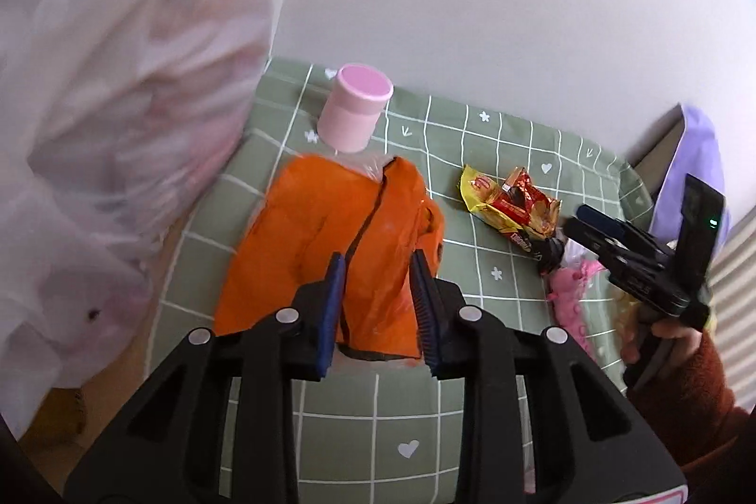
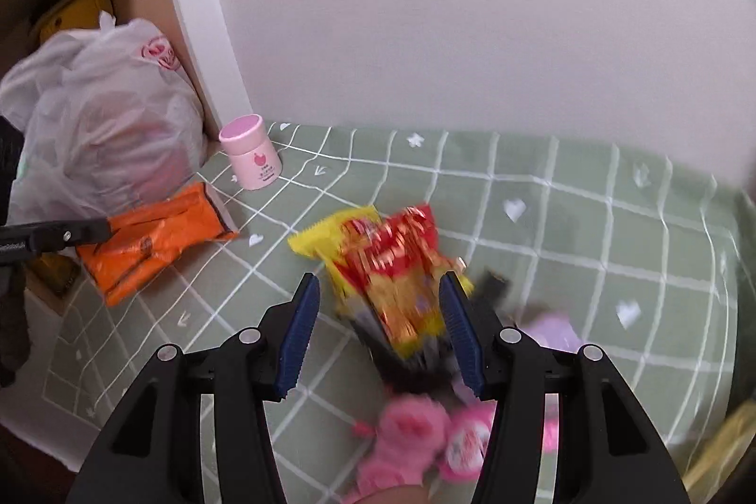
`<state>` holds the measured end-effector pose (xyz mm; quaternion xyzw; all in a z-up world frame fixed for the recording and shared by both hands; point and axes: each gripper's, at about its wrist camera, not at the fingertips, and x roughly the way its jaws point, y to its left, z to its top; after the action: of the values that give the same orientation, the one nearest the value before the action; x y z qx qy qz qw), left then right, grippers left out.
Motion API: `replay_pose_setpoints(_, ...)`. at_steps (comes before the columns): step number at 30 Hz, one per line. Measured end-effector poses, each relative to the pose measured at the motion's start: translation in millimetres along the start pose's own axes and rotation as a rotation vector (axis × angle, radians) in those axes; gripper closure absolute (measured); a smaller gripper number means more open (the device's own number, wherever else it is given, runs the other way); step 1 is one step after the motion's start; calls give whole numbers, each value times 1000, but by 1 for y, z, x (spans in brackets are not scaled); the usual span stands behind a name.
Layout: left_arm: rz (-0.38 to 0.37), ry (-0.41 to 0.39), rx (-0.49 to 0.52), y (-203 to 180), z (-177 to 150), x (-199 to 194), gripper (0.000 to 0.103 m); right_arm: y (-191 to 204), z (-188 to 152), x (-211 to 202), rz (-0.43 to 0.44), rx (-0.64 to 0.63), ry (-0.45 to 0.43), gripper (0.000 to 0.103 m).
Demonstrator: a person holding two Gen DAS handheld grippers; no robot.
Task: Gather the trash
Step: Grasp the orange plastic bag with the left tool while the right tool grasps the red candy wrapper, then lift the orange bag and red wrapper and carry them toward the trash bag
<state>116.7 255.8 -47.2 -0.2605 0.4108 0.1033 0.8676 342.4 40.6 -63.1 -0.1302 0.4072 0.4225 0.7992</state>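
An orange wrapper (image 1: 330, 239) lies on the green checked cloth (image 1: 378, 419) near its left edge. My left gripper (image 1: 378, 260) has its blue pads drawn in on the wrapper's near part, which bunches up against the right pad. In the right wrist view one black finger (image 2: 80, 234) of it lies over the orange wrapper (image 2: 156, 249). A red and yellow snack wrapper (image 2: 387, 263) lies blurred between the wide-apart pads of my right gripper (image 2: 380, 284), apart from the left pad. A white plastic bag (image 2: 104, 116) bulges at the left.
A pink-lidded jar (image 1: 354, 112) stands at the back by the wall. A pink plush toy (image 2: 411, 442) and a dark item lie near the snack wrapper (image 1: 510, 201). A hand in a rust sleeve (image 1: 694, 386) holds my right gripper (image 1: 574, 220). A purple object (image 1: 694, 173) is far right.
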Motion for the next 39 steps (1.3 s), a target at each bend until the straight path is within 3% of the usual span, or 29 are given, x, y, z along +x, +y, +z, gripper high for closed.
replay_pose_setpoints(2,-60,3,-25,2,-1,3,74,-1,9,13,-42,4,24,53)
replay_pose_setpoints(4,-130,21,-22,-4,-5,7,57,-9,17,27,-81,24,46,53)
replay_pose_setpoints(5,-145,29,-2,-9,-7,8,55,-14,17,33,-82,35,61,53)
replay_pose_setpoints(10,-89,-7,150,-37,-17,0,44,-19,11,64,-40,34,161,61)
replay_pose_setpoints(11,-80,-11,153,-36,-17,-1,44,-17,8,62,-29,26,154,71)
replay_pose_setpoints(13,-12,-21,142,-26,-20,0,43,-9,5,55,-23,11,147,78)
replay_pose_setpoints(14,23,-25,128,-22,-22,1,43,-6,4,51,-22,7,141,86)
replay_pose_setpoints(17,64,-49,53,-1,-21,2,40,3,0,27,-21,-5,94,87)
replay_pose_setpoints(19,61,-68,16,8,-18,3,31,6,-4,1,-32,-3,51,87)
replay_pose_setpoints(21,47,-69,-1,15,-16,5,29,3,-10,-27,-26,48,9,87)
replay_pose_setpoints(24,45,-33,4,17,-16,20,29,-5,-21,-56,-35,105,-26,87)
replay_pose_setpoints(29,129,24,9,24,-25,50,29,-25,-50,-88,-57,218,-43,87)
replay_pose_setpoints(33,62,15,-48,30,-27,47,29,-31,-71,-94,-65,273,-21,87)
replay_pose_setpoints(36,-6,-2,8,15,-25,44,28,-31,-84,-94,-65,298,-7,87)
replay_pose_setpoints(39,6,22,113,-7,-25,53,28,-28,-92,-97,-64,312,-1,87)
